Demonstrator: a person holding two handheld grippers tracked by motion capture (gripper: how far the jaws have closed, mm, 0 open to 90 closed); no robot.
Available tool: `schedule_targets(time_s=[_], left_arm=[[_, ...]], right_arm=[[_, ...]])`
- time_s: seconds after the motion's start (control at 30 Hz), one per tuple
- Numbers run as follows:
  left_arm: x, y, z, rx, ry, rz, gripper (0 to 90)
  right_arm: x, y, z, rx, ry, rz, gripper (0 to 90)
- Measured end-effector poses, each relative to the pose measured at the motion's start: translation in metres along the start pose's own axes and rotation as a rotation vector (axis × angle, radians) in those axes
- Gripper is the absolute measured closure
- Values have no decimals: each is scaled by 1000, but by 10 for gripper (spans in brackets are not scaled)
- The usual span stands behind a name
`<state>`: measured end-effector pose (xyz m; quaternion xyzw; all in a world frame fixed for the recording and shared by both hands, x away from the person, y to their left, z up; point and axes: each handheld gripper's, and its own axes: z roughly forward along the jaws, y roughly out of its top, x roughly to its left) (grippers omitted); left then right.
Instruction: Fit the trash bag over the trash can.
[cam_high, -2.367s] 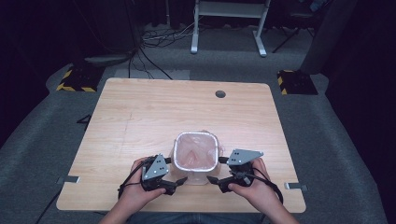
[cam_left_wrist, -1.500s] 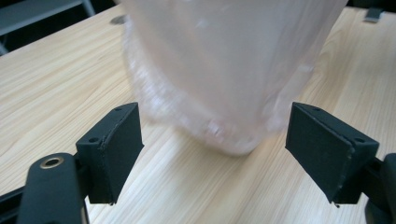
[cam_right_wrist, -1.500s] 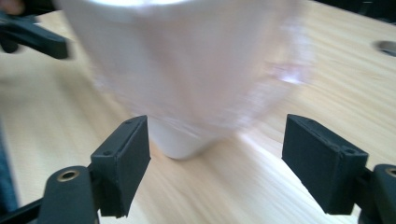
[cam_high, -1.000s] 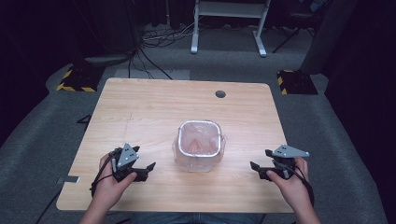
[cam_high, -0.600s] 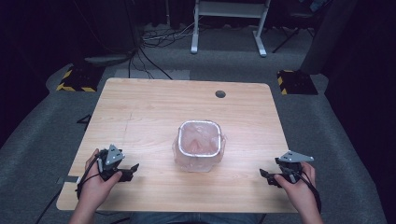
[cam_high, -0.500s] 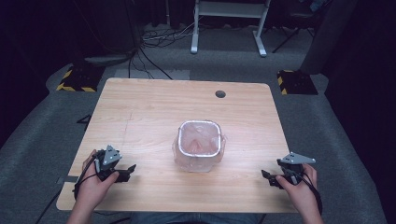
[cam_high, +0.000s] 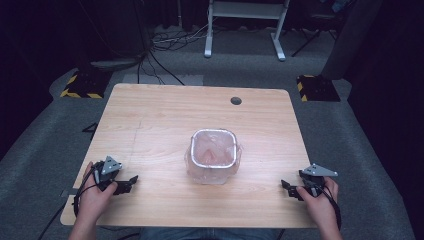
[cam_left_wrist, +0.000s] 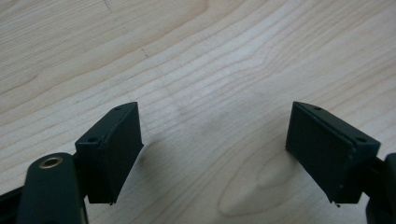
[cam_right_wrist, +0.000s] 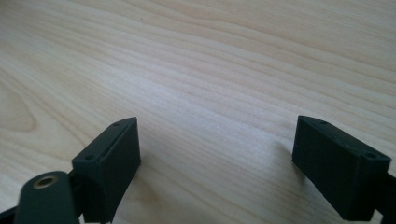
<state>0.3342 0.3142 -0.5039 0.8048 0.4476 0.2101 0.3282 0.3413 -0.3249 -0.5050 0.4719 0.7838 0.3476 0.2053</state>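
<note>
Both claws, left (cam_high: 131, 180) and right (cam_high: 286, 186), have drawn farther from the tub (cam_high: 213, 155).

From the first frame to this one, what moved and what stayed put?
Both grippers left the clear container and drew outward and back: the left gripper to the table's near-left corner, the right gripper to the near-right edge. Both are open with nothing between the jaws. The container stayed at the table's centre.

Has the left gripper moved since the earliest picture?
Yes. The left gripper has moved away from the clear container, out toward the table's left front corner. Its jaws are open and empty.
</note>
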Motion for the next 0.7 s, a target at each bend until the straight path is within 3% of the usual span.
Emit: schedule_targets(time_s=[0.03,0.1,0.23,0.33,0.7], left_arm=[[1,-1,2,-10,-8,-31,171],[4,-1,3,4,-32,-52,162],[6,0,4,12,-48,-48,136],[6,0,4,6,-32,-39,135],[6,1,5,8,-41,-41,131]], right_arm=[[-1,0,1,-2,-1,1,148],[0,1,1,0,0,2,145],[0,1,2,-2,-8,-4,142],[0,1,2,-2,-10,-6,141],[0,2,4,-1,7,-18,137]])
